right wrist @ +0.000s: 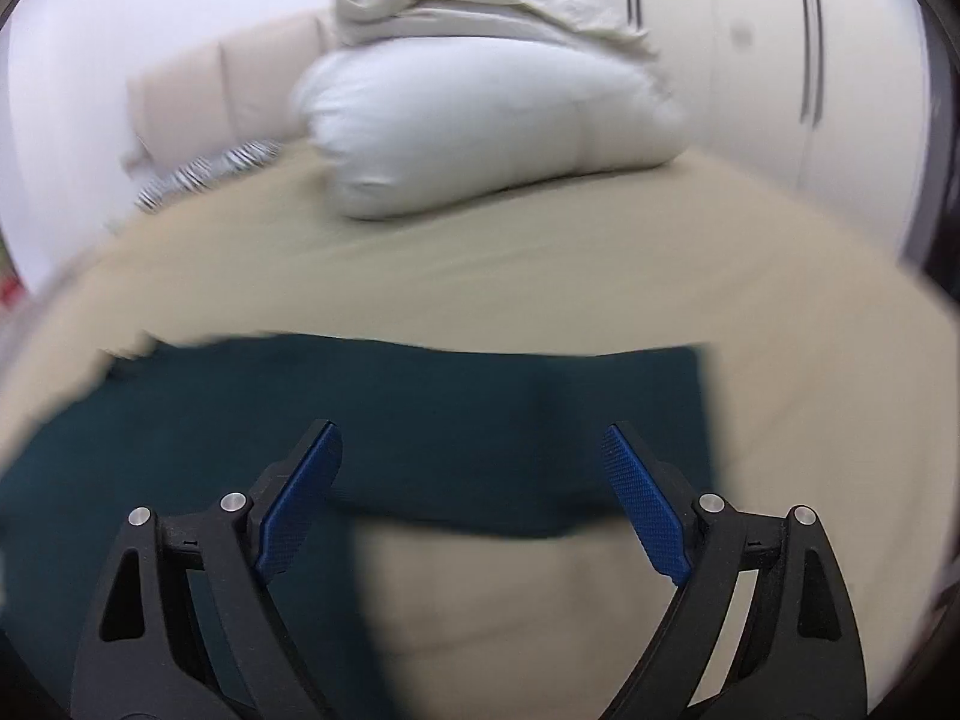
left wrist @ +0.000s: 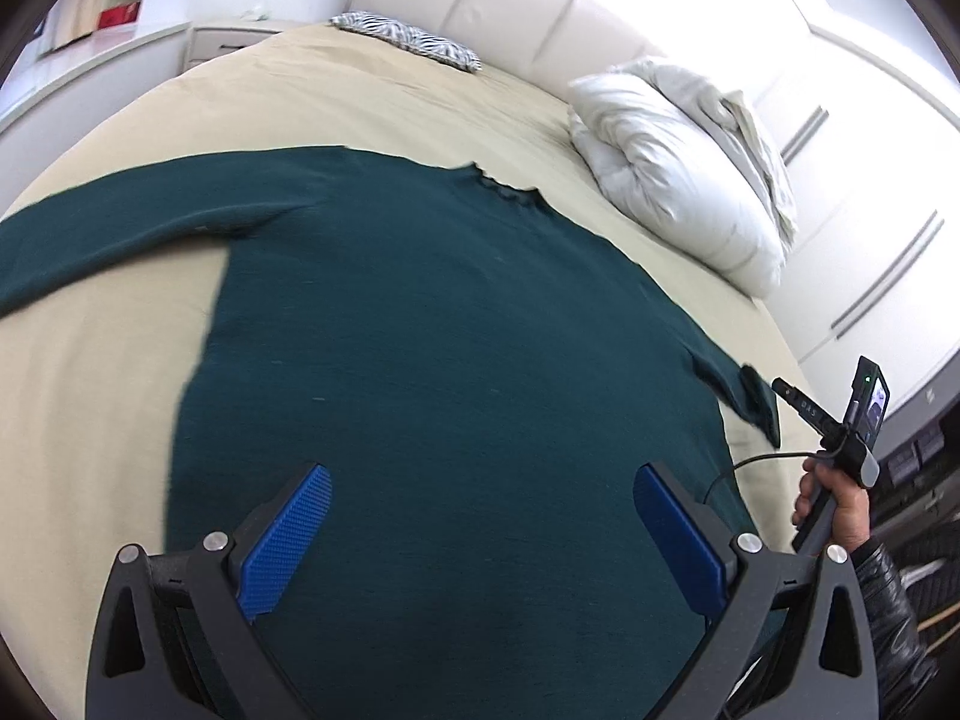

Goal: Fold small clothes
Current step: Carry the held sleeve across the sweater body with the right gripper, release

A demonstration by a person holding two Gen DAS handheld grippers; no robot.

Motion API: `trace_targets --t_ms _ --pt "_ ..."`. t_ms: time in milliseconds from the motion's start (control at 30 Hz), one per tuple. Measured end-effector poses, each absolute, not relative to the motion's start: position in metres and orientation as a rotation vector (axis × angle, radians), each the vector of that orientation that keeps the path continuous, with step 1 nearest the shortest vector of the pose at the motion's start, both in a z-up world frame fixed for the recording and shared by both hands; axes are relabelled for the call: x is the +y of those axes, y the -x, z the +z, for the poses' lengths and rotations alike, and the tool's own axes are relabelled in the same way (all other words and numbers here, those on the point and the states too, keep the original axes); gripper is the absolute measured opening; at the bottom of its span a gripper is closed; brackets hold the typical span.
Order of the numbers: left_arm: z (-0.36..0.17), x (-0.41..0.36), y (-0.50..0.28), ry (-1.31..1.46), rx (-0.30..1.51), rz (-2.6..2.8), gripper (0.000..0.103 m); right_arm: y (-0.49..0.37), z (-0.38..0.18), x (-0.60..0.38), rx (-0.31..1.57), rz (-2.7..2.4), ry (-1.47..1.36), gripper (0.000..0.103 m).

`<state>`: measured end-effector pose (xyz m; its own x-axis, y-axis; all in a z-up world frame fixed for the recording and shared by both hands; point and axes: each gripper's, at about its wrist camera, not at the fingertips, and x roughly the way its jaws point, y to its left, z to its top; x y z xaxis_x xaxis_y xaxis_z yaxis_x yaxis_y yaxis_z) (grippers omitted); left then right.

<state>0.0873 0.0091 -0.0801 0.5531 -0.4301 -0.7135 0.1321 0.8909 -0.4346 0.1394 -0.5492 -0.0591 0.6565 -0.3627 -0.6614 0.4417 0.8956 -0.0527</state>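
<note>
A dark teal long-sleeved sweater lies spread flat on the beige bed sheet, filling the space ahead of and beneath the left gripper. That gripper's blue-padded fingers stand wide apart with nothing between them but the sweater's body below; whether they touch the knit cannot be told. Beyond the fingertips the frilled neckline points toward the headboard. One sleeve runs out past the left finger's side, and the other sleeve's cuff end lies out past the right finger, close to the person's right hand, which holds the handle of the other gripper at the bed's edge.

In the right wrist view, which is blurred, the right gripper also has its fingers spread wide and empty. A sleeve of the sweater crosses straight ahead of both fingertips, its squared end lying just beyond the right finger, with bare sheet directly between the fingers. The sweater's body darkens the area under and outside the left finger.

Farther ahead of both grippers a white pillow with rumpled pale bedding on it rests near the headboard, and a black-and-white patterned cushion sits farther along it. White wardrobe doors stand beyond the pillow.
</note>
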Motion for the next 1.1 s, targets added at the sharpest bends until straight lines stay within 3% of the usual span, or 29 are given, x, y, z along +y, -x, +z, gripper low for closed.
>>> trace_targets --t_ms 267,533,867,1033,1100 --pt "-0.081 -0.021 -0.092 0.286 0.955 -0.364 0.103 -0.143 -0.107 -0.584 0.849 -0.354 -0.017 0.055" --pt "-0.085 -0.015 -0.090 0.297 0.962 -0.351 0.103 -0.146 -0.109 -0.588 0.796 -0.354 -0.031 0.053" --pt "-0.089 -0.016 -0.088 0.298 0.968 -0.350 0.103 -0.123 -0.097 -0.582 0.778 -0.305 -0.131 0.019" --pt "-0.091 -0.017 -0.088 0.308 0.975 -0.357 0.103 -0.118 -0.092 -0.588 0.756 -0.229 -0.209 0.017" --pt "-0.090 -0.017 -0.088 0.309 0.975 -0.358 0.103 -0.118 -0.092 -0.590 0.761 -0.230 -0.211 0.010"
